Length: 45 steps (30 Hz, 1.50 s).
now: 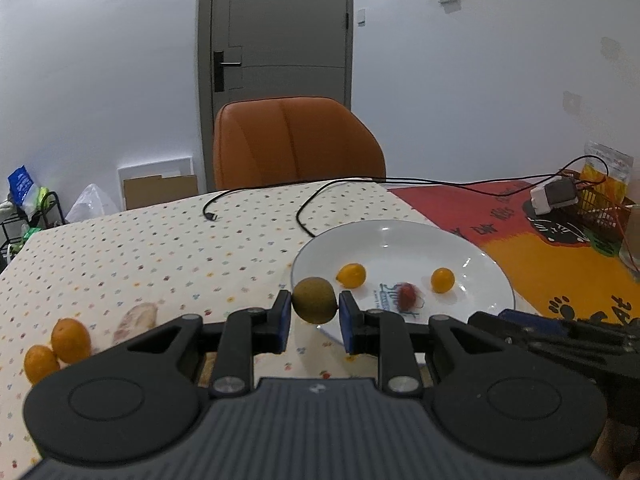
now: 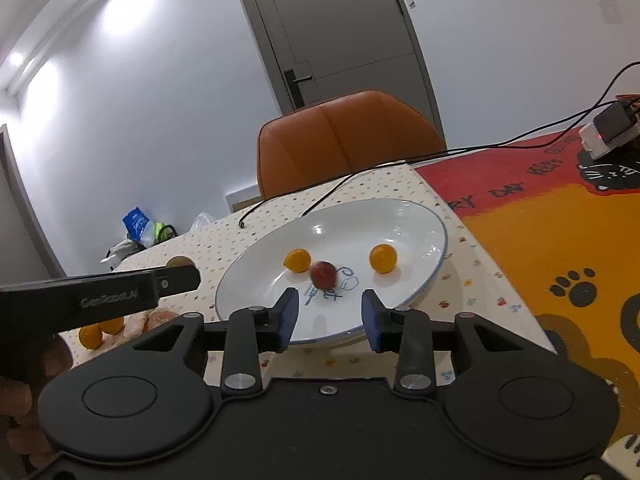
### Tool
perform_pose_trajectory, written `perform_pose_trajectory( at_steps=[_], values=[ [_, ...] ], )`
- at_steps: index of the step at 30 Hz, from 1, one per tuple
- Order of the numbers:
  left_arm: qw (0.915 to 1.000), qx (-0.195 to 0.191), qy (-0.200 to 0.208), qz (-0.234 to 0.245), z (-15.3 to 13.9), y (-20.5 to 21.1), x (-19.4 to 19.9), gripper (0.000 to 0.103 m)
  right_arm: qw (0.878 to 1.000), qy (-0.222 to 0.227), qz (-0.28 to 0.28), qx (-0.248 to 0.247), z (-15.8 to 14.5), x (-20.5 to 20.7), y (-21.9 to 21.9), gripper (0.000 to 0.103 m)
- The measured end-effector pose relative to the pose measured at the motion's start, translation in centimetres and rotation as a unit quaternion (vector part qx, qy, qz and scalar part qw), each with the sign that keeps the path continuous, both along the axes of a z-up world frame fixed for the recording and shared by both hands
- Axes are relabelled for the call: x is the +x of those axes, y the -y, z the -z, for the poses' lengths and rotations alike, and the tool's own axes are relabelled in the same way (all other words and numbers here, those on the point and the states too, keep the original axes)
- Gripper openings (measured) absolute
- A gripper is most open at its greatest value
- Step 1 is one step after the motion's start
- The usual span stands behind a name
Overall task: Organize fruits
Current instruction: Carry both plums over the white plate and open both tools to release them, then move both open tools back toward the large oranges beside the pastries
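Left gripper (image 1: 315, 300) clamped on brown kiwi (image 1: 314, 299) at plate (image 1: 492, 276) rim, right gripper (image 2: 330, 307) spread apart, holding nothing

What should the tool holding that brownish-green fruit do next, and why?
Probably carry the kiwi a little further forward over the white plate and let go. The left tool grips it just at the plate's near rim, and the plate already holds two small oranges and a red fruit, with bare space nearest the kiwi. The right tool is open, holding nothing.
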<state>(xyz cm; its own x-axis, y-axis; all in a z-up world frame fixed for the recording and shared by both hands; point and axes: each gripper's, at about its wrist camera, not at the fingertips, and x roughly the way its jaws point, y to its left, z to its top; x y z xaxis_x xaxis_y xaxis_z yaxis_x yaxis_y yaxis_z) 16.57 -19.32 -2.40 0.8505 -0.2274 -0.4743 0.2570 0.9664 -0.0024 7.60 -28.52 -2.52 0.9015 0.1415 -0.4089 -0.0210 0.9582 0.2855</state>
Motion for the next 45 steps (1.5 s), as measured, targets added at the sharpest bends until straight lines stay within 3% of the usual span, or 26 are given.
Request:
perform_pose_trajectory(
  at_steps=[12, 17, 29, 37, 45],
  values=[
    [0.9992, 0.007, 0.007, 0.039, -0.5, 3.2, 0.5, 0.028, 1.0, -0.005, 0.014, 0.005, 0.0, -0.8, 1.4, 0.043],
    [0.9995, 0.007, -0.007, 0.029, -0.4, 3.0, 0.3, 0.03, 1.0, -0.01, 0.019, 0.009, 0.2, -0.9, 1.6, 0.043],
    [0.9997, 0.001, -0.008, -0.022, -0.6, -0.5, -0.5, 0.055, 1.0, -0.008, 0.017, -0.005, -0.3, -1.0, 0.1, 0.056],
    [0.9979, -0.017, -0.012, -0.061, -0.7, -3.6, -1.7, 0.071, 0.999, -0.003, 0.016, -0.027, -1.0, -1.5, -1.5, 0.075],
    [0.9952, -0.025, -0.007, -0.094, -1.1, -6.5, -2.7, 0.081, 0.999, -0.004, 0.006, -0.036, -1.6, -1.6, -3.2, 0.083]
  ],
)
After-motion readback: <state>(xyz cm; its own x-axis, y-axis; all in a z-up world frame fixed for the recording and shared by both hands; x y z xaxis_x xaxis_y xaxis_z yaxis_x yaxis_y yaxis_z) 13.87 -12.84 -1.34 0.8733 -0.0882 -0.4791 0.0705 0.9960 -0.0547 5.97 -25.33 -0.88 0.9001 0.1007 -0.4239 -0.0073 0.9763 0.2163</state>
